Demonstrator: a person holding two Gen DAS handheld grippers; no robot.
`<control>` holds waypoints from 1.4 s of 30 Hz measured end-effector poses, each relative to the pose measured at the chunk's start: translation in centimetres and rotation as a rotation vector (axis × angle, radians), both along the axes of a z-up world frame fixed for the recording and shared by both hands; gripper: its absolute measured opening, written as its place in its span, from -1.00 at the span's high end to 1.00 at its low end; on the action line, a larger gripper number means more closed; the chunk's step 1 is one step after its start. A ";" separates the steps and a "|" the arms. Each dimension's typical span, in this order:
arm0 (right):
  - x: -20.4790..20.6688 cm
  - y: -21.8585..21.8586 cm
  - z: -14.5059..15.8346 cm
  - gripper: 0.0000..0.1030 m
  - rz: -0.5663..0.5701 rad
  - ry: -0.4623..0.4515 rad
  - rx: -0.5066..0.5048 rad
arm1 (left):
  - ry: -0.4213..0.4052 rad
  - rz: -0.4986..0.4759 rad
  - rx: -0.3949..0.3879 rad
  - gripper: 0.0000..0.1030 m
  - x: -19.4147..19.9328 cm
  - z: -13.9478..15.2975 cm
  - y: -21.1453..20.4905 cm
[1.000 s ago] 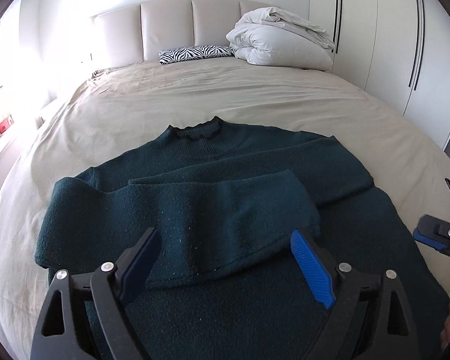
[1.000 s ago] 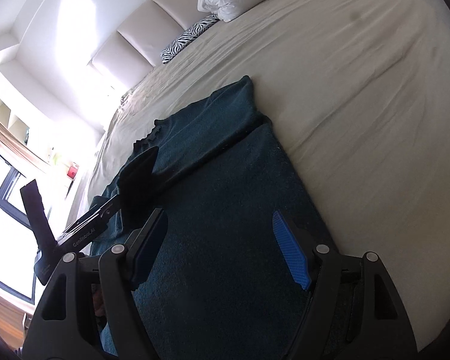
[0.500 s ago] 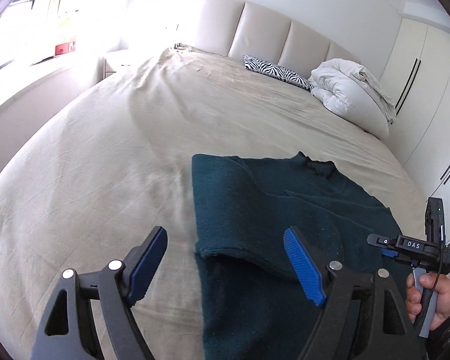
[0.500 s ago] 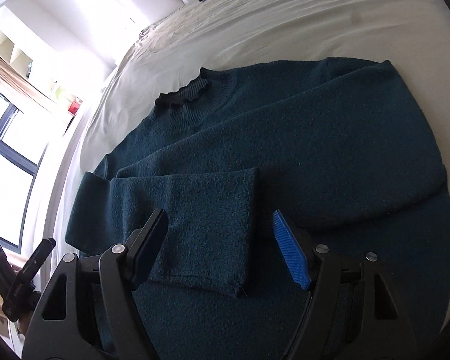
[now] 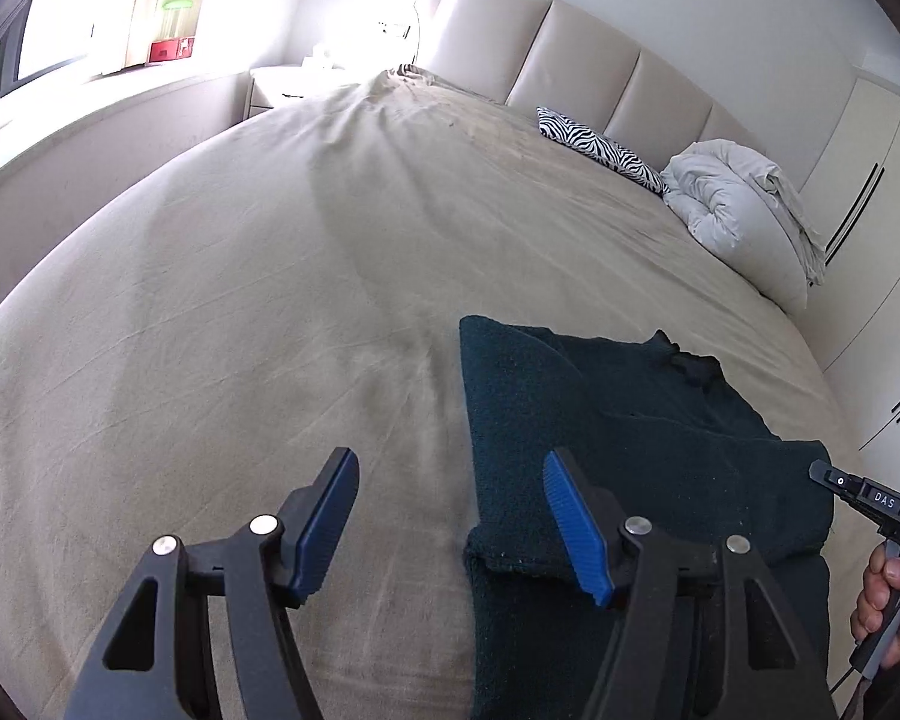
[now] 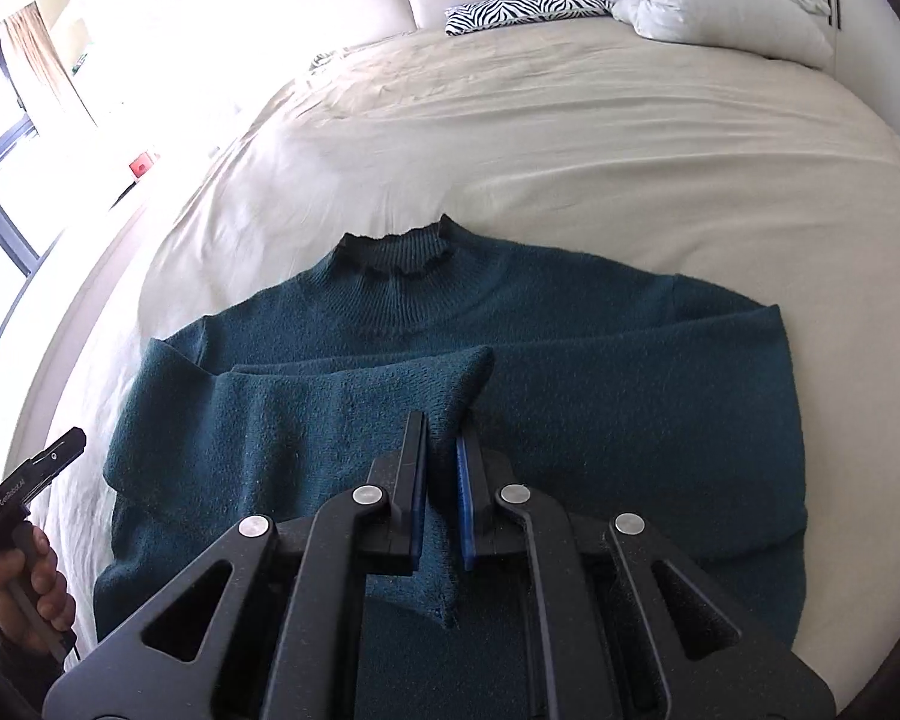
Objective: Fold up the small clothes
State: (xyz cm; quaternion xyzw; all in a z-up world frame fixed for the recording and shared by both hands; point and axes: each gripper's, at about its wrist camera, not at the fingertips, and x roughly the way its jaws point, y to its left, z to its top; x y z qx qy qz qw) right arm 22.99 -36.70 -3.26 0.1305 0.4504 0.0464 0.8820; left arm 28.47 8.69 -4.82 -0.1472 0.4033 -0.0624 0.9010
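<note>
A dark teal sweater (image 6: pixel 570 372) lies flat near the foot of the beige bed (image 6: pixel 570 120), sleeves crossed over its chest. Your right gripper (image 6: pixel 441 480) has just clamped a sleeve cuff (image 6: pixel 444 414). Your left gripper (image 5: pixel 450 510), its jaws part-open and just narrowing, straddles the sweater's left edge, holding nothing.

the sweater's (image 6: pixel 570 396) hem runs off the bottom edge.

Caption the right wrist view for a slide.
Right claw shut on the folded sleeve cuff of a teal sweater on the bed.
</note>
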 end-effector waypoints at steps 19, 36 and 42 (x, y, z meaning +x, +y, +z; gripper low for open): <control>3.0 -1.6 -4.9 0.85 0.023 0.060 0.008 | 0.132 -0.050 0.194 0.73 8.5 -3.9 -4.9; 2.9 -3.9 -6.4 0.73 -0.085 0.109 0.079 | -0.001 -0.009 0.305 0.85 5.6 -1.3 -5.1; 0.6 -3.4 -3.9 0.67 -0.096 0.048 0.058 | -0.046 -0.102 0.327 0.84 4.2 0.1 -7.9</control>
